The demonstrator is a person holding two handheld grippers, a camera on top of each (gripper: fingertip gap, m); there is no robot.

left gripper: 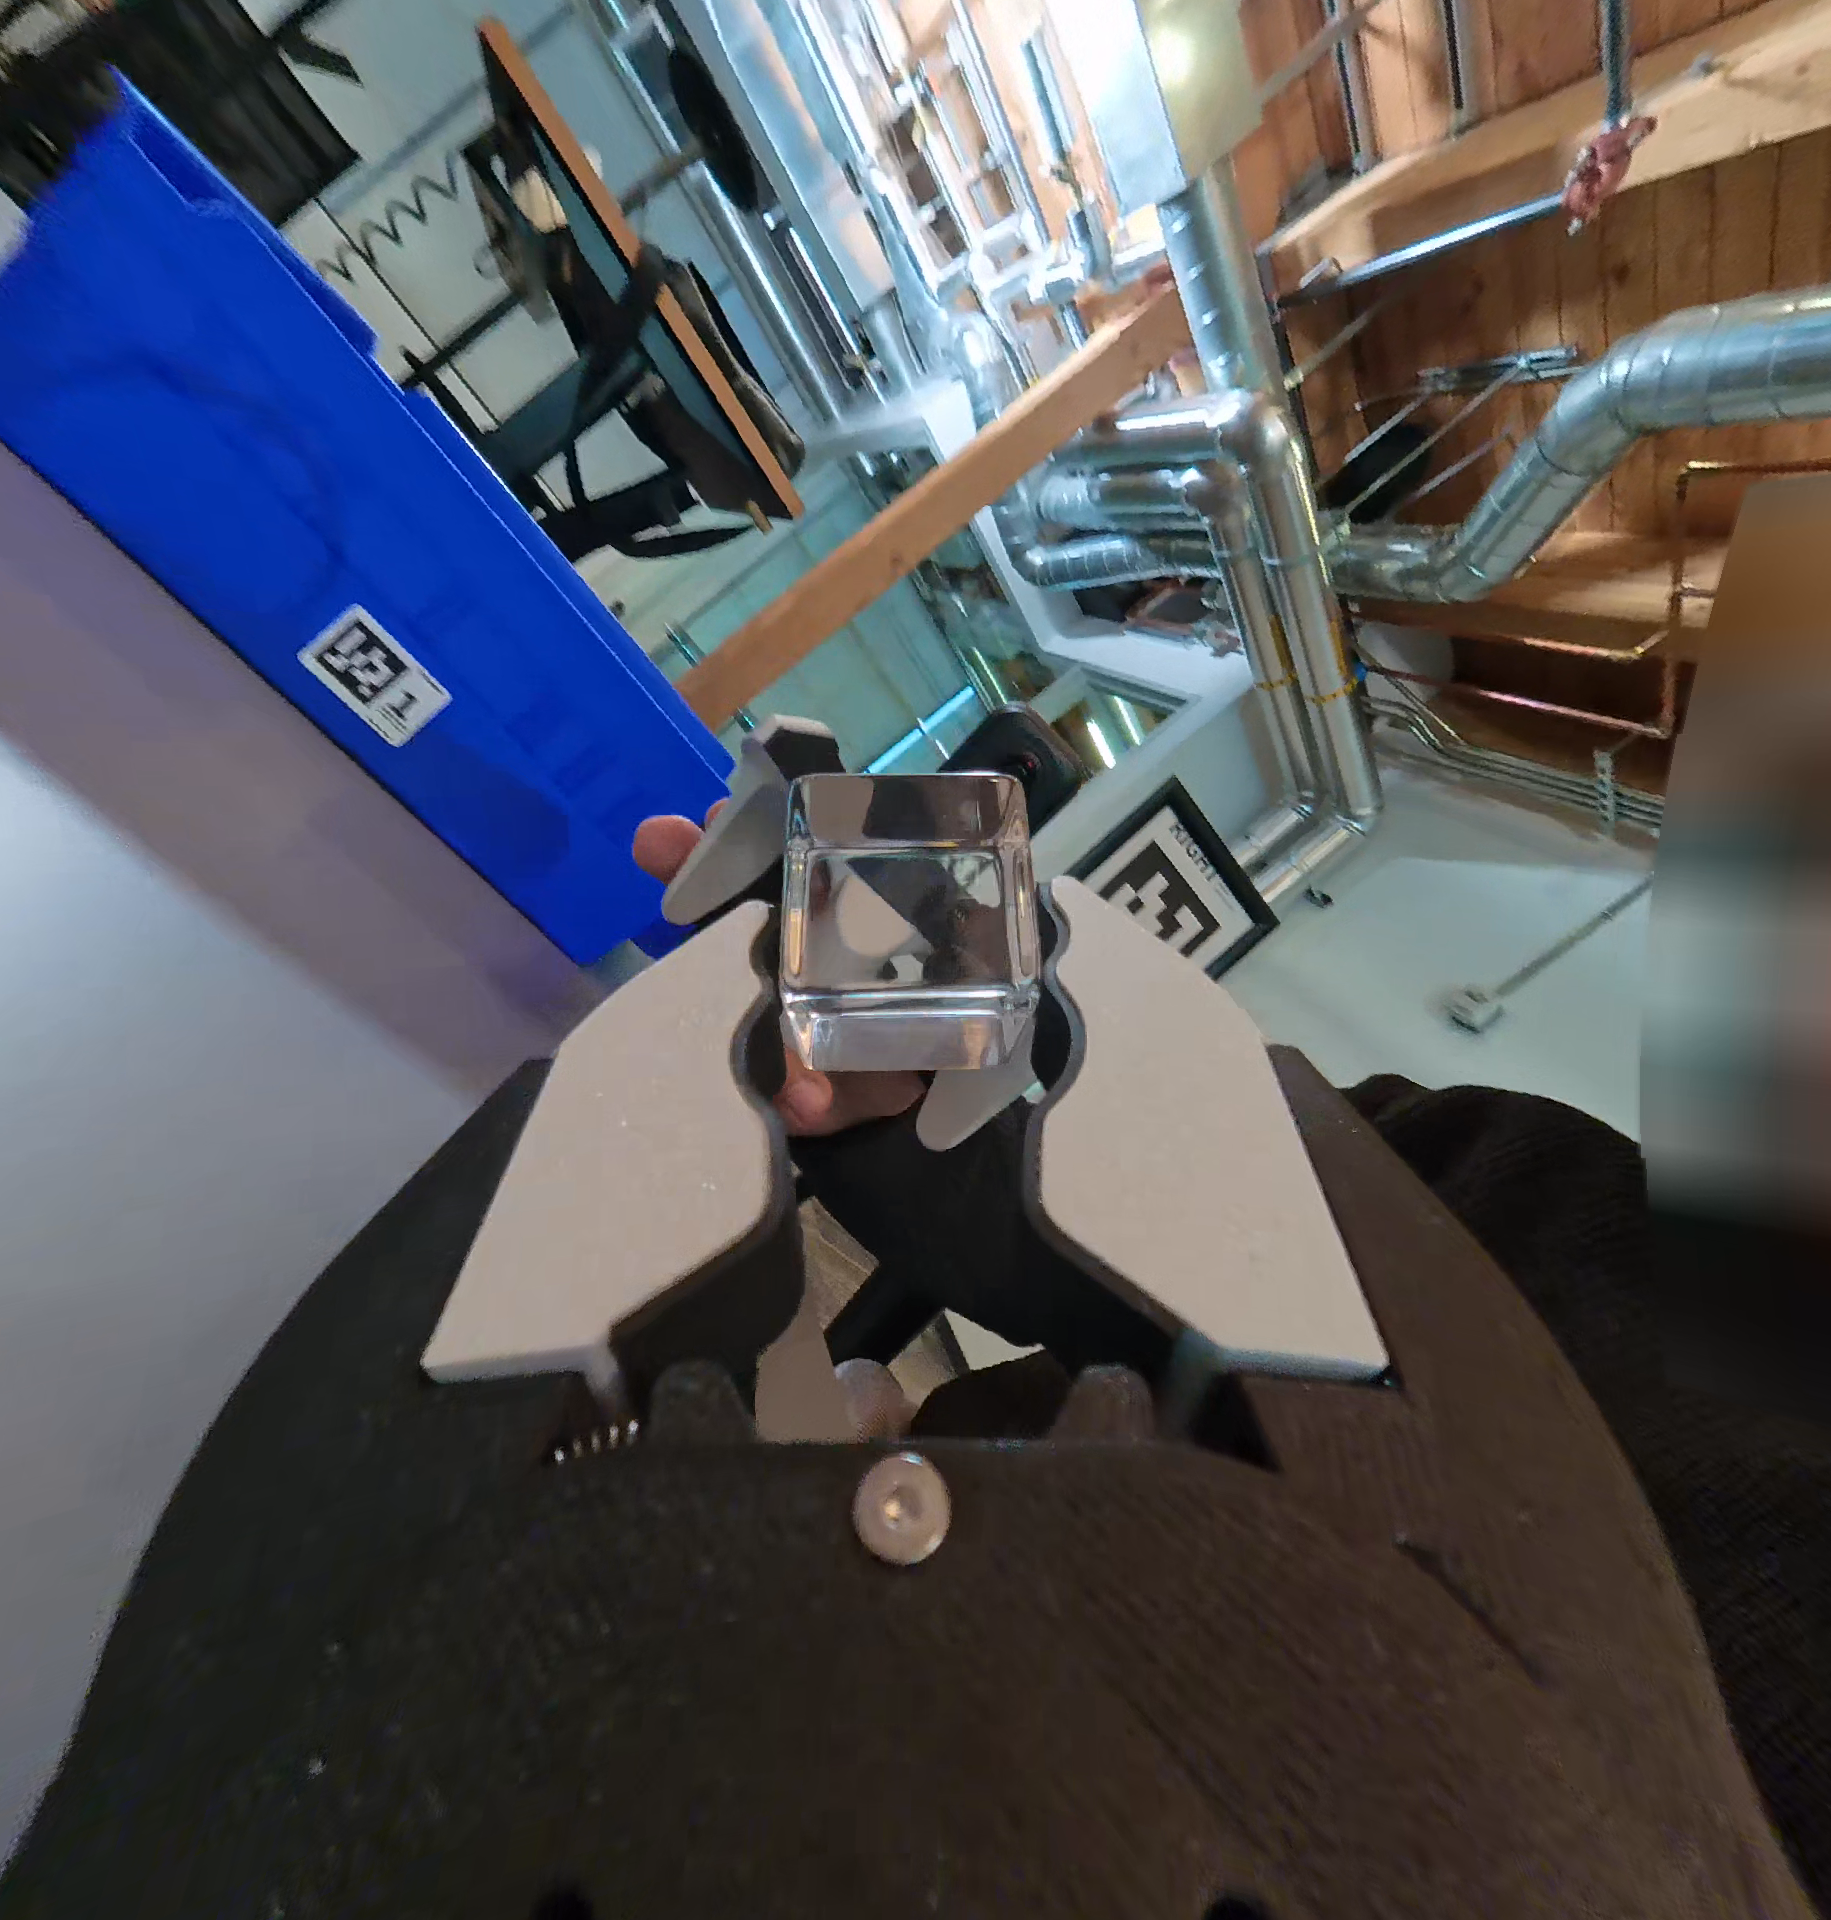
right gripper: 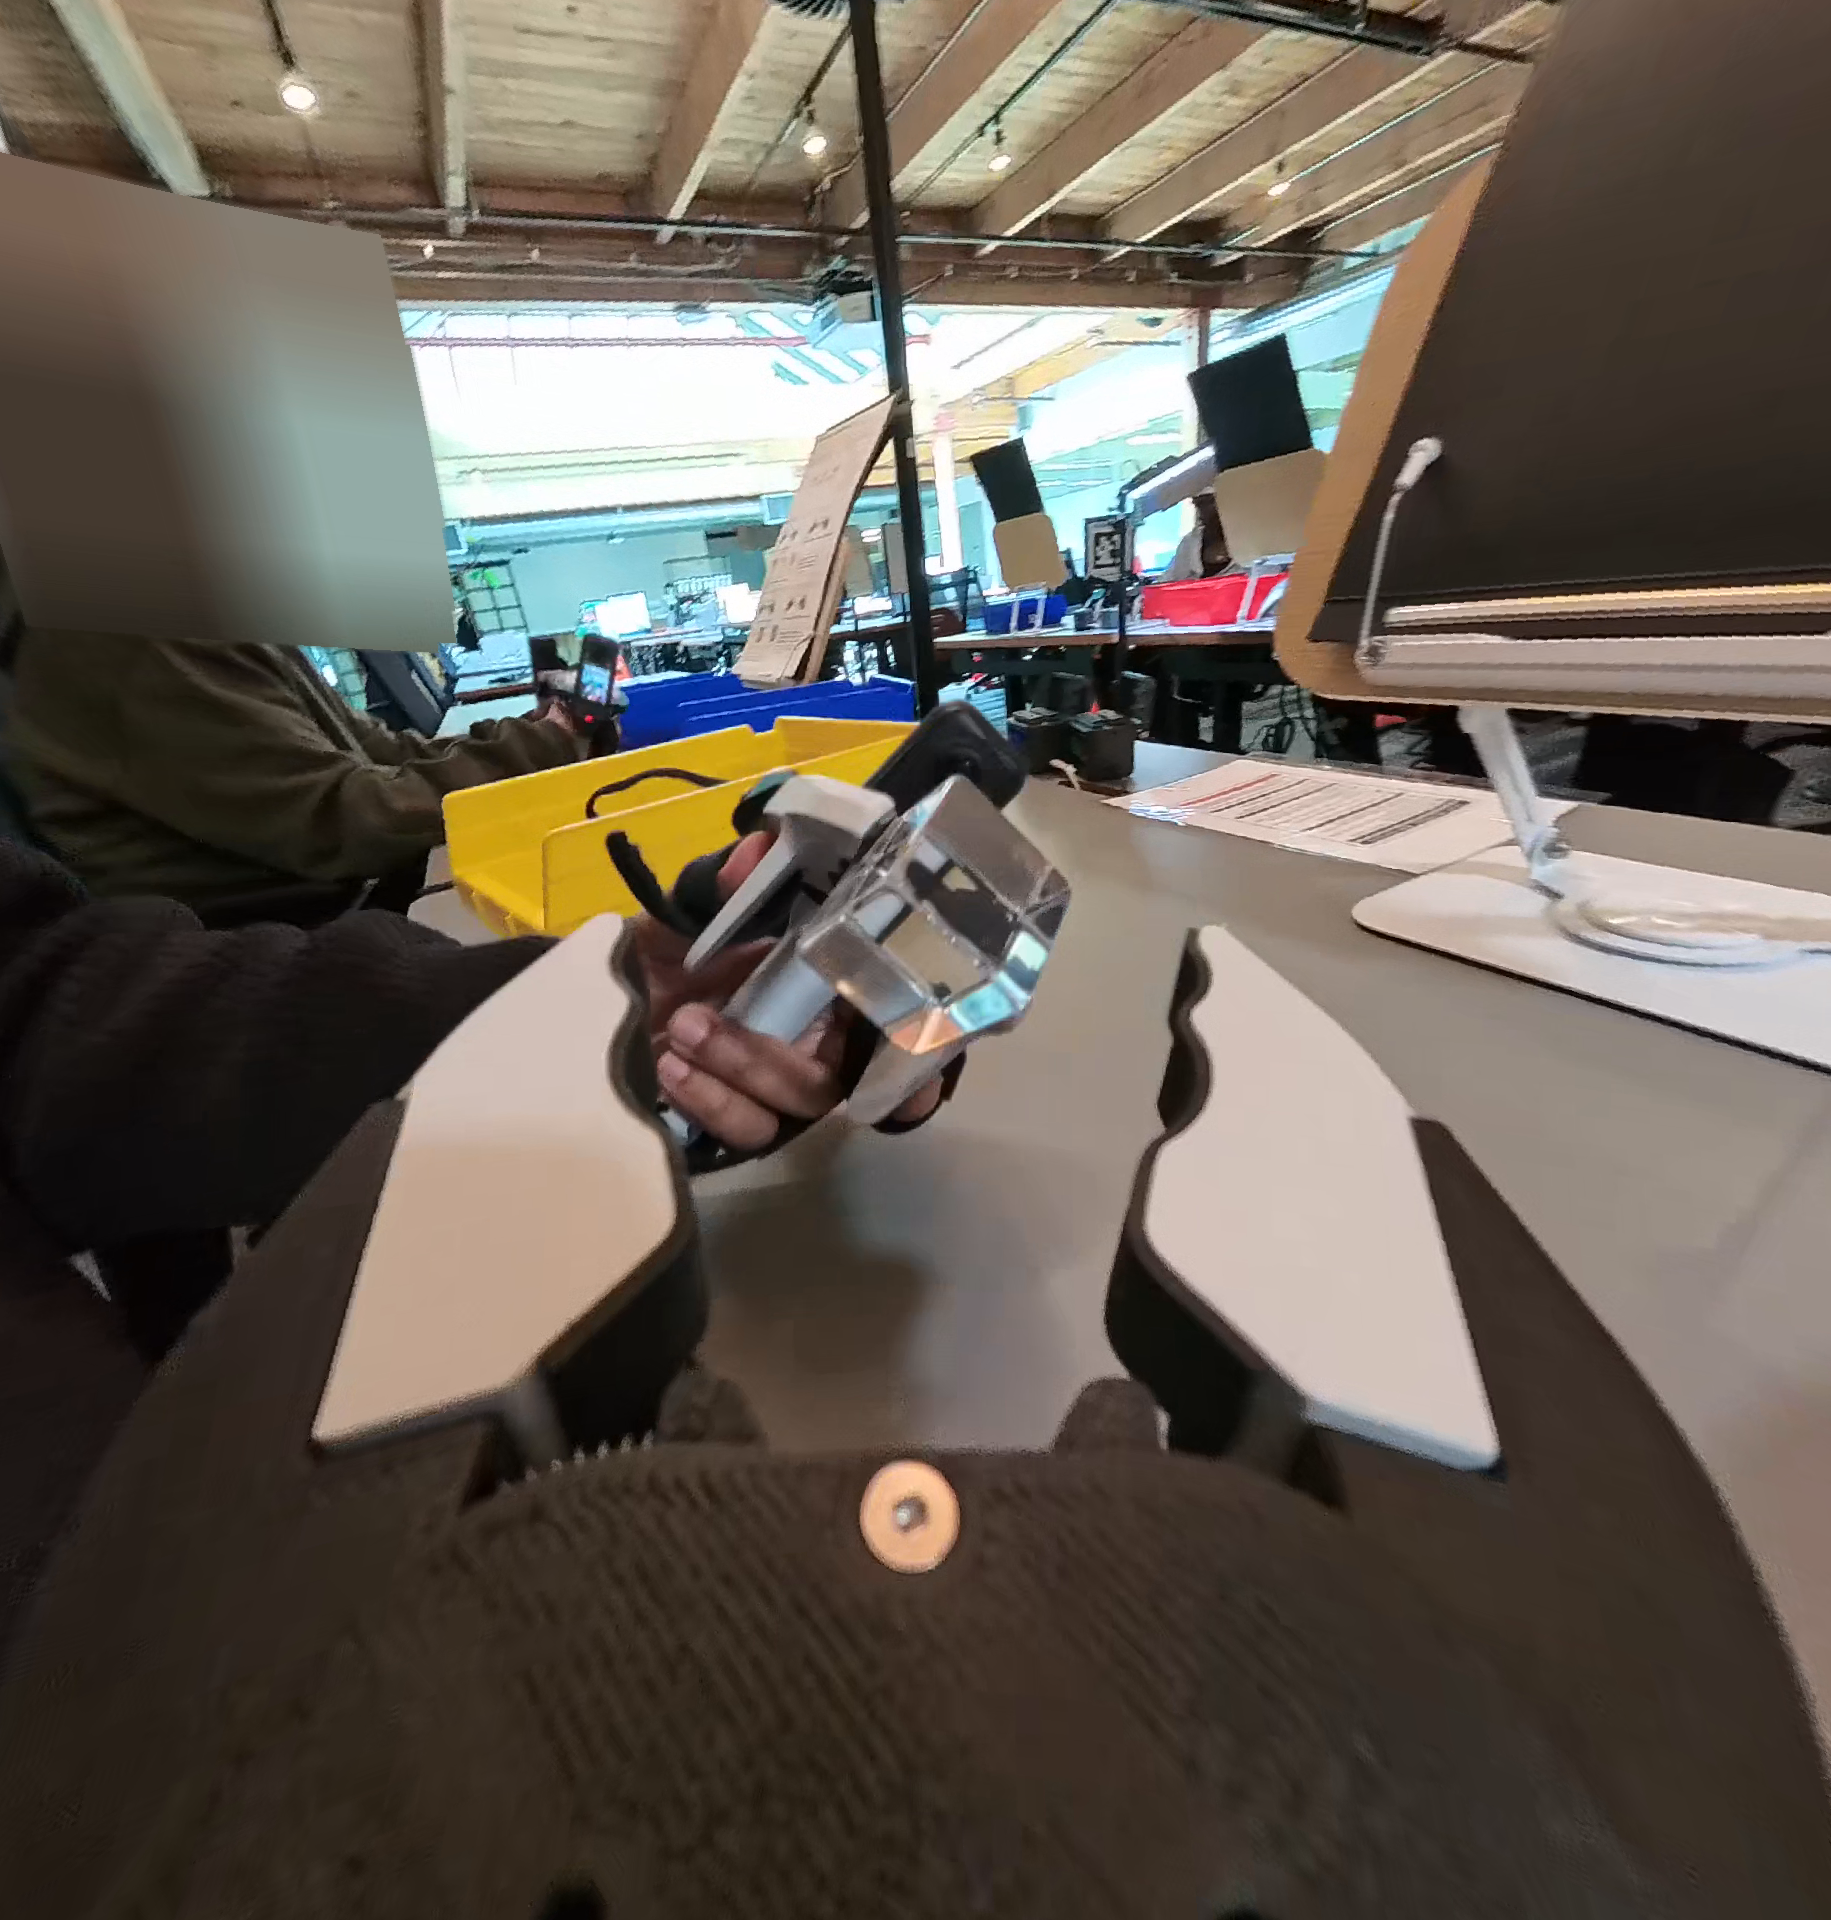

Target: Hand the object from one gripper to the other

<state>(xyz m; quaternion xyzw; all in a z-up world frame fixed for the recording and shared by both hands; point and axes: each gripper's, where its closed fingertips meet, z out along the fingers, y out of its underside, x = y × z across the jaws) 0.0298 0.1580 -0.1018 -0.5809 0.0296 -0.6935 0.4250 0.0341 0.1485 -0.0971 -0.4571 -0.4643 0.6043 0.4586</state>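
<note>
A clear glass cube (left gripper: 909, 925) is held in the air between the fingertips of my left gripper (left gripper: 911, 930), which is shut on it. In the right wrist view the cube (right gripper: 942, 935) shows above the grey table (right gripper: 1513, 1195), gripped by the left gripper's grey fingers (right gripper: 755, 894) and a hand. My right gripper (right gripper: 906, 940) is open wide, its fingertips on either side of the cube and a little short of it. One of its fingers (left gripper: 729, 842) shows behind the cube in the left wrist view.
A blue bin (left gripper: 267, 468) stands to the left. A yellow bin (right gripper: 578, 831) sits behind the cube. A monitor on a stand (right gripper: 1617, 416) and a paper sheet (right gripper: 1306, 810) are to the right. A person in a green sleeve (right gripper: 215, 758) sits at the left.
</note>
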